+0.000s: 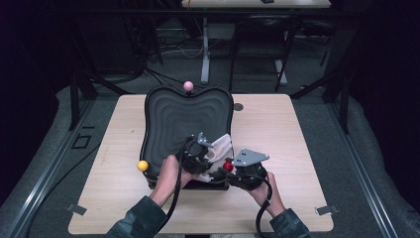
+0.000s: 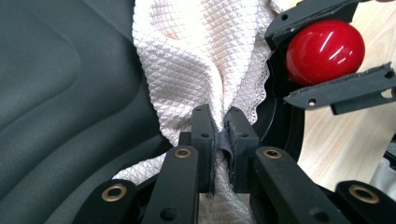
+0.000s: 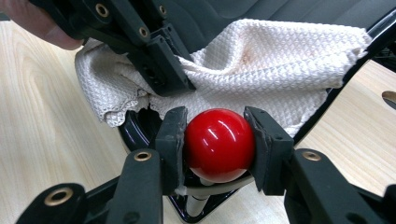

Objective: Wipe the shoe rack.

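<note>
A black wavy board (image 1: 183, 119) lies on the wooden table (image 1: 277, 134), with a white quilted cloth (image 1: 224, 146) draped over its near right corner. My left gripper (image 2: 220, 128) is shut on a pinched fold of the cloth (image 2: 201, 56). My right gripper (image 3: 218, 122) is shut on a glossy red ball (image 3: 218, 143), a knob on a short stem at the board's near right rim. In the high view the left gripper (image 1: 200, 148) is over the board's near part and the right gripper (image 1: 234, 168) is just right of it, at the red ball (image 1: 228, 166).
A pink ball (image 1: 188, 86) stands at the board's far edge and a yellow ball (image 1: 142, 165) at its near left corner. A small round hole (image 1: 238, 106) is in the table beyond the board. Bare wood lies left and right of the board.
</note>
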Demonstrator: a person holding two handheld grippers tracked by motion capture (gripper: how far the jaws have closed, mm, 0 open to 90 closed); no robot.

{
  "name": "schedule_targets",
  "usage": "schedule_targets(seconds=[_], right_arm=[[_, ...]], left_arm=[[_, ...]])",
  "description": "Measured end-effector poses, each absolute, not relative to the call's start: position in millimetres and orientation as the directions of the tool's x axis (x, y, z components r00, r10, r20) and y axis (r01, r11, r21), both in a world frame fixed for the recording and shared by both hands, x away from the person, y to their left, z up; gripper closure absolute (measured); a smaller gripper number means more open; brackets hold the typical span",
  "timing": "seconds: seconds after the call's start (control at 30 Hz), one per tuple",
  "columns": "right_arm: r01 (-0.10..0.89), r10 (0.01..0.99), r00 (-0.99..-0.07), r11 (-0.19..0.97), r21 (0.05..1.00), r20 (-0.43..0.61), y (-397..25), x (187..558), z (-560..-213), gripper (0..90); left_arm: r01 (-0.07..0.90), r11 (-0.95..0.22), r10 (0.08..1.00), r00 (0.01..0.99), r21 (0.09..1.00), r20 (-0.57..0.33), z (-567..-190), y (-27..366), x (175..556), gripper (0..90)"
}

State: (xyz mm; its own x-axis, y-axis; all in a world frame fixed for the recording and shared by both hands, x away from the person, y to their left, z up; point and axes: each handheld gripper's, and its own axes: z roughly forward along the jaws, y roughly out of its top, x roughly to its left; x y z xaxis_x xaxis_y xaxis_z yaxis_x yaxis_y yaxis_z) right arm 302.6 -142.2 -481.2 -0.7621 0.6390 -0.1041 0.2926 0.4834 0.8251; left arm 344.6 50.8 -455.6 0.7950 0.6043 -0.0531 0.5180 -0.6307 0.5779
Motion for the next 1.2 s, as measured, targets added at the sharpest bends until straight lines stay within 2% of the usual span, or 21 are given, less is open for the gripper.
schedule_targets(seconds=[0.47, 1.2], right_arm=[[0.294, 0.639, -0.762, 0.487, 0.822, -0.106, -142, 302, -481, 60.5], [0.293, 0.642, -0.761, 0.476, 0.830, -0.100, -142, 302, -482, 60.5]], left_arm=[[0.516, -0.641, 0.593, 0.803, 0.568, -0.059, -456, 55, 341, 83.9], [0.468, -0.595, 0.614, 0.789, 0.654, -0.006, -450, 71, 332, 81.9]])
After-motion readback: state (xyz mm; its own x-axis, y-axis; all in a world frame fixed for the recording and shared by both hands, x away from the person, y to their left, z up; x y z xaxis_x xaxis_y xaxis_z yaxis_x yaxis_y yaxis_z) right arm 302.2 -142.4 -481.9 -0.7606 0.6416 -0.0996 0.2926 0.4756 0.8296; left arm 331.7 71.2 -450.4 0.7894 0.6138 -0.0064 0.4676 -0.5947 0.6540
